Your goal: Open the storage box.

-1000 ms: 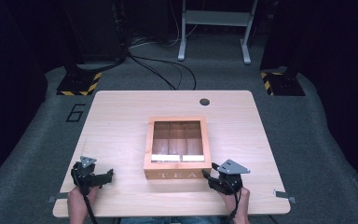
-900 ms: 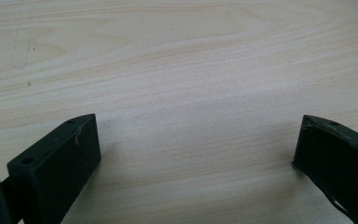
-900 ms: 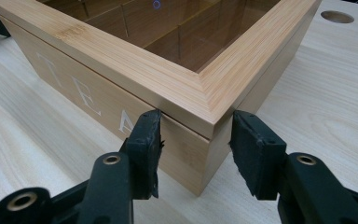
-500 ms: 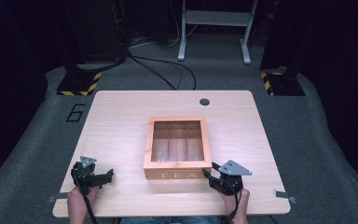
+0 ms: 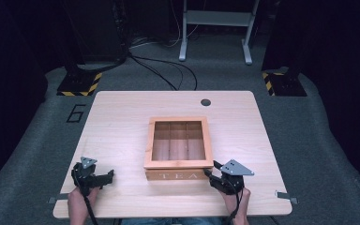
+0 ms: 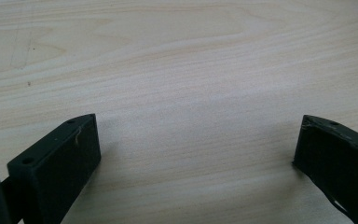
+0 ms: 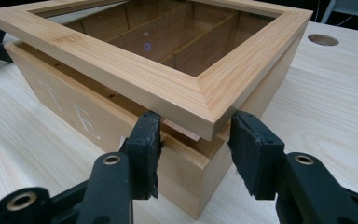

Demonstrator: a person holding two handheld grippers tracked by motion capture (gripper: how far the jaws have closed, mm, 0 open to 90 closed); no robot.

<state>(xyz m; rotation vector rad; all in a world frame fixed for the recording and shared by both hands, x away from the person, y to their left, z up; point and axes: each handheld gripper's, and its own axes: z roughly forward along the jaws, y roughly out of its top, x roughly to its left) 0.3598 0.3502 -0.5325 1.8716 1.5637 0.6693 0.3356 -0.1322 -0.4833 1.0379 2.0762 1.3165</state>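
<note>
1. Item: wooden tea box (image 5: 178, 175), lettered TEA on its front and divided into compartments. It stands near the middle of the worktop (image 5: 122, 122), towards the person's edge.
2. Lid (image 7: 168, 88): a wooden frame with a clear pane, lying on the box. At the near right corner it sits slightly raised, with a gap beneath.
3. Right gripper (image 7: 193, 126): the fingers (image 7: 144, 140) are nearly together and straddle that lid corner. One lies against the front edge and one against the side edge, and we judge that they are clamped on it.
4. Left gripper (image 6: 196, 135): the fingers are spread wide over bare worktop, well apart from the box, and hold nothing.
5. Step in hand, as we judge it: opening the box, with the lid only just started.
6. Next move calls for: swinging the corner up and back about the rear edge while keeping the grip firm. The left gripper is free to steady the box if it slides.
</note>
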